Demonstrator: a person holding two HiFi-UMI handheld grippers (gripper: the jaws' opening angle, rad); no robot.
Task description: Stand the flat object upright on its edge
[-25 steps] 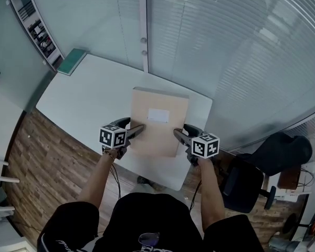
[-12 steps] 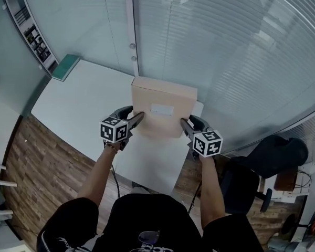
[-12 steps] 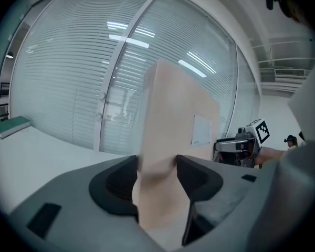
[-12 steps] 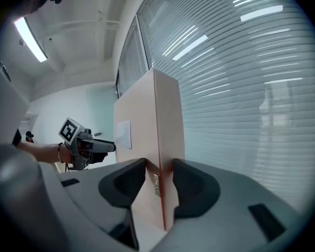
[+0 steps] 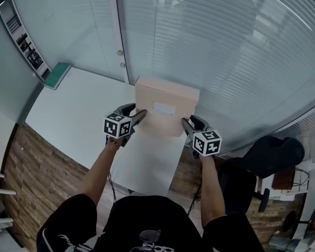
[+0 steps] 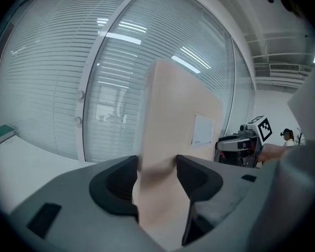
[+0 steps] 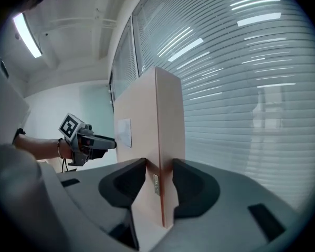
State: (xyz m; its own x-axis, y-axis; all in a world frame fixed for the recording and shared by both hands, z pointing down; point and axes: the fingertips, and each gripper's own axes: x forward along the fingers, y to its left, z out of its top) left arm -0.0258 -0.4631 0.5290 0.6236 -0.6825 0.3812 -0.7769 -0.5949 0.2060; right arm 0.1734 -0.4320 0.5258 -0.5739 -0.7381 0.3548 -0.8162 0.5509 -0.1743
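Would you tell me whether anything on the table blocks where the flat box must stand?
Nothing visible does: the white table around the flat box is bare; a green item lies by its far corner.

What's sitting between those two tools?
A flat tan box, in the head view; the left tool and right tool have just closed on its side edges.

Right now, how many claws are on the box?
2. The left claw pinches the left edge of the box, the right claw its right edge; both have just been closing onto it. None hidden.
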